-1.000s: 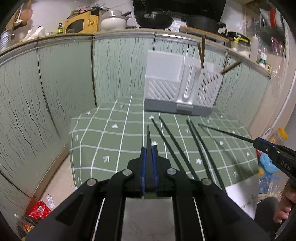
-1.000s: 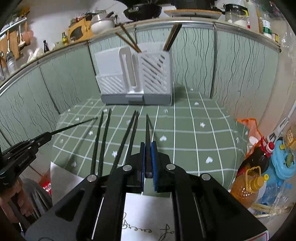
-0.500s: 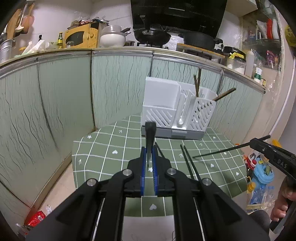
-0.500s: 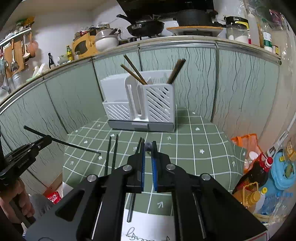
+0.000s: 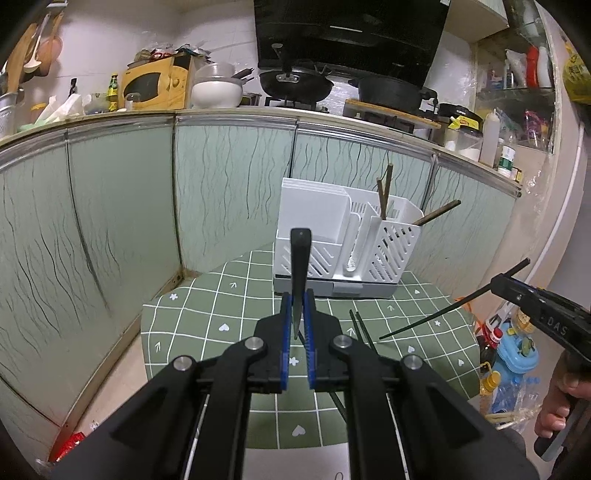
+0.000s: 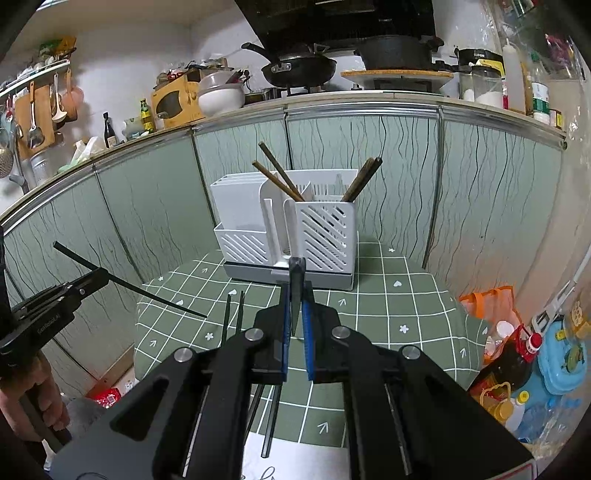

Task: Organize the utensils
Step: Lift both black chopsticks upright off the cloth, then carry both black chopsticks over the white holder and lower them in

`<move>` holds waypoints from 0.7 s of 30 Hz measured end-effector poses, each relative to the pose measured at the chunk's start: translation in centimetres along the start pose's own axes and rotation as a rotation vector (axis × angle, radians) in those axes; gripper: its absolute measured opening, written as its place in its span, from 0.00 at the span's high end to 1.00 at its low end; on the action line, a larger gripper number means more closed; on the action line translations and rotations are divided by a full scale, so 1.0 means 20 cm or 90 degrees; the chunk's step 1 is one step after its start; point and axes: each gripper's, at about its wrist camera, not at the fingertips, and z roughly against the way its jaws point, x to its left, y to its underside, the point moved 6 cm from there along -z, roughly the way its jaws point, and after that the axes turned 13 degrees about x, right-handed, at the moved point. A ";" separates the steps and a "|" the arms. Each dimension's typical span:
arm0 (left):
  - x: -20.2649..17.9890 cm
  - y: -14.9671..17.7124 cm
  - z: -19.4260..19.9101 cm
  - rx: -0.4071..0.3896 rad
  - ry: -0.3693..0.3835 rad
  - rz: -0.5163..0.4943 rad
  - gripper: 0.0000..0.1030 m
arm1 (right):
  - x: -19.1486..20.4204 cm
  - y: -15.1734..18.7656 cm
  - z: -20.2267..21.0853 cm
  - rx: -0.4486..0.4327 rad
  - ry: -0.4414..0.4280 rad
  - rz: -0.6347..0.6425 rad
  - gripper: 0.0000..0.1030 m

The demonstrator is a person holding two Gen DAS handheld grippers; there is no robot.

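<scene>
Each gripper, left (image 5: 297,325) and right (image 6: 295,314), pinched one black chopstick (image 5: 300,266) above the table. The rack (image 6: 291,229) stood ahead; lowering each tip-first into the right-hand slatted bin would likely work best.

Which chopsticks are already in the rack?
The brown chopsticks, leaning in the slotted bin of the white rack. Black chopsticks lie on the green cloth, plus a black chopstick gripped in the left tongs and another in the right tongs.

We're in a home kitchen. We see a wok (image 5: 293,82) on a gas stove w/ range hood (image 5: 351,33) above, a yellow microwave (image 5: 157,86), ladles (image 6: 33,110) hung on the wall.
</scene>
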 end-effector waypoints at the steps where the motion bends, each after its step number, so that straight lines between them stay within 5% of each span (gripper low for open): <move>1: -0.01 -0.01 0.00 0.003 0.003 -0.003 0.94 | 0.00 0.00 0.01 -0.001 0.001 0.000 0.94; 21: -0.23 -0.22 0.02 0.002 0.074 -0.110 0.94 | -0.09 -0.18 0.17 0.004 -0.006 0.016 0.94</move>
